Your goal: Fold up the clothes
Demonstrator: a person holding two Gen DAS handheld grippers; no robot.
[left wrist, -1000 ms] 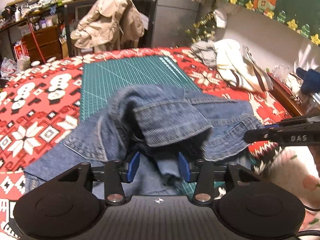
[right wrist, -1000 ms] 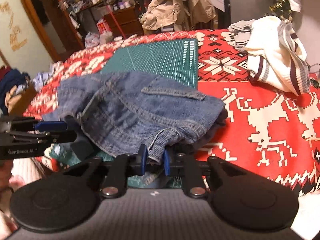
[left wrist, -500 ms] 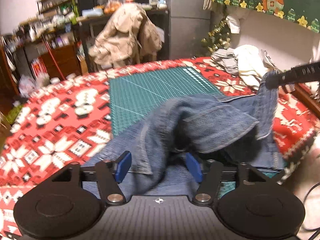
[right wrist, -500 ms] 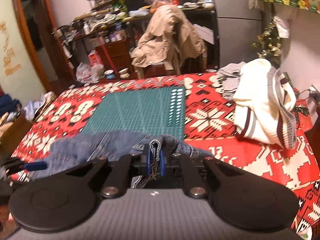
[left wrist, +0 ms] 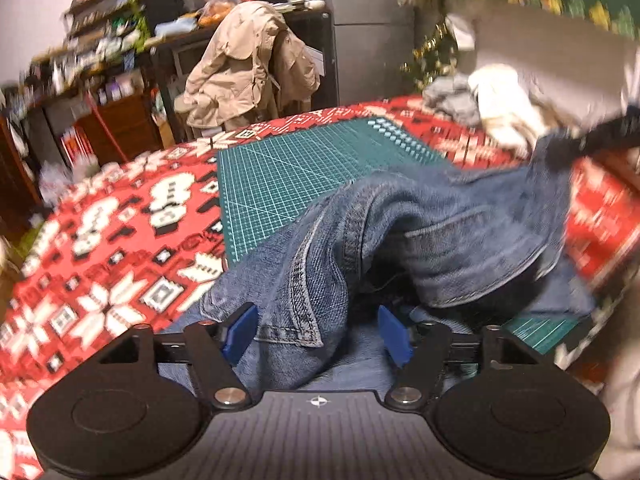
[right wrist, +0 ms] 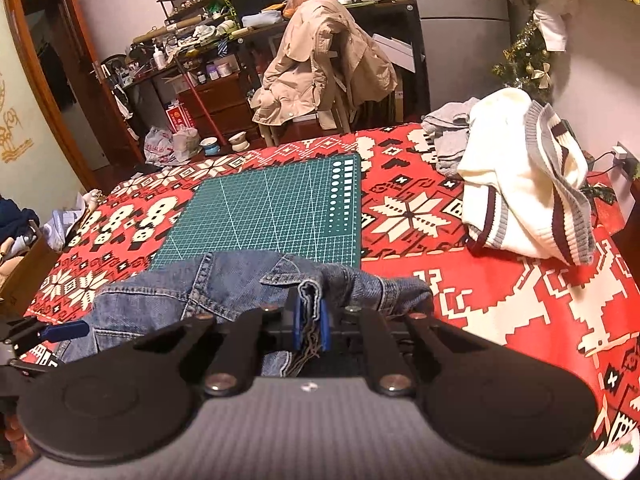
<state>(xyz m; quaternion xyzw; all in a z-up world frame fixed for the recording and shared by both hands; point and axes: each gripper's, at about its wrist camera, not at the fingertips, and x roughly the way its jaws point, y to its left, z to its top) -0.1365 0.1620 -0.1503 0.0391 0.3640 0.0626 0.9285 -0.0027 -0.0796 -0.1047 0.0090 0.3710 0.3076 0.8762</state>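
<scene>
A blue denim garment (left wrist: 460,232) lies bunched at the near end of the green cutting mat (left wrist: 304,168). In the left wrist view my left gripper (left wrist: 317,334) sits low over it with the jaws closing. A stitched denim fold hangs between the blue pads (left wrist: 240,332), which stand apart from it. The right gripper (right wrist: 311,320) is shut on a frayed denim hem and holds it lifted. That gripper appears blurred at the upper right of the left wrist view (left wrist: 600,142), pulling the cloth up. A left finger (right wrist: 60,330) shows at the left edge of the right wrist view.
A red patterned cloth (right wrist: 500,300) covers the table. A white striped sweater (right wrist: 520,200) and a grey garment (right wrist: 448,136) lie at the far right. Beyond the table a beige coat (right wrist: 320,68) hangs on a chair, with cluttered shelves behind.
The right gripper has lifted the denim hem up off the table. The left jaws have widened, and a denim fold now drapes between them.
</scene>
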